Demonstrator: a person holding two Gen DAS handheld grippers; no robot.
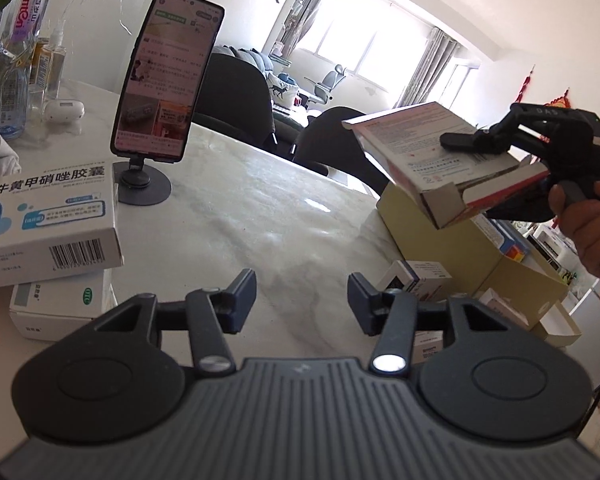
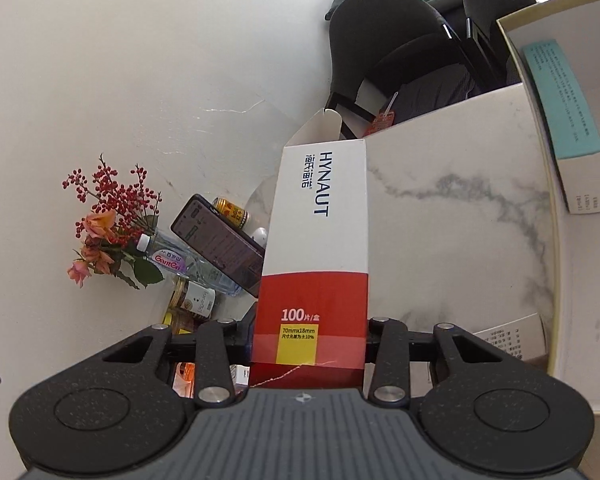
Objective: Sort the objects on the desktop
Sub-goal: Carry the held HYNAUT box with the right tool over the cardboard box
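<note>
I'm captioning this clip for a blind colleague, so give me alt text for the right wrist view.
The right gripper is shut on a red and white HYNAUT box whose far flap is open, held over a white marble table. At right is an open cardboard box holding smaller packs; at left are flowers, a phone and bottles.

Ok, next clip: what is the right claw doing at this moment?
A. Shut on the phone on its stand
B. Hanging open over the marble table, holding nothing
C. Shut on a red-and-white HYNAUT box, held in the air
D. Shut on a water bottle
C: the right claw is clamped on the HYNAUT box, which the left wrist view shows lifted above the table.
</note>
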